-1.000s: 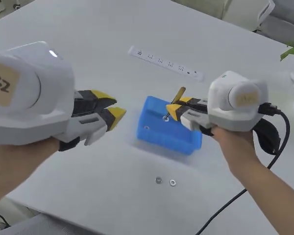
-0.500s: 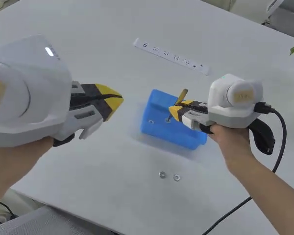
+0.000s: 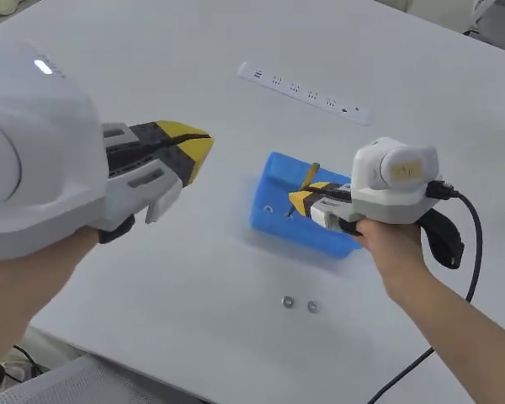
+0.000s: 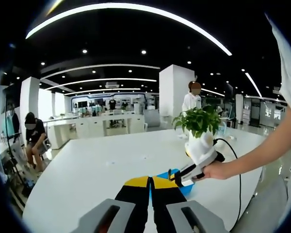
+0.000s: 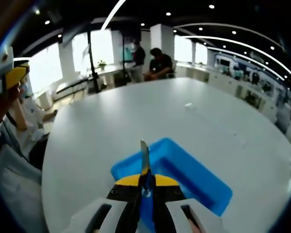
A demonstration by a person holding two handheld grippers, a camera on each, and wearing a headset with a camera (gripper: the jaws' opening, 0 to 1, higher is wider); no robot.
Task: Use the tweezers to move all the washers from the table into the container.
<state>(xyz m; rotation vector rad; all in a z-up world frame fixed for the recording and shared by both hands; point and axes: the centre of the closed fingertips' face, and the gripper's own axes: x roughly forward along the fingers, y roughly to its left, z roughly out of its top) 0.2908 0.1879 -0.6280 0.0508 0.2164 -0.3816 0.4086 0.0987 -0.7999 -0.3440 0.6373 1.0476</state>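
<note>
One washer (image 3: 268,209) is seen in the box (image 3: 290,236); two washers (image 3: 288,301) are left at its six o'clock. The tweezers (image 3: 310,174) are clamped in the right tongs (image 3: 296,202); the left tongs (image 3: 200,150) are together.

The right gripper (image 3: 300,202) clamps tweezers (image 3: 308,178) over the blue container (image 3: 278,227).
Two washers (image 3: 288,301) lie at its 6 o'clock, a power strip (image 3: 307,91) at 12.

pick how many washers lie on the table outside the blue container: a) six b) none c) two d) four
c: two washers lie side by side on the white table, apart from the blue container on its near side in the head view.
</note>
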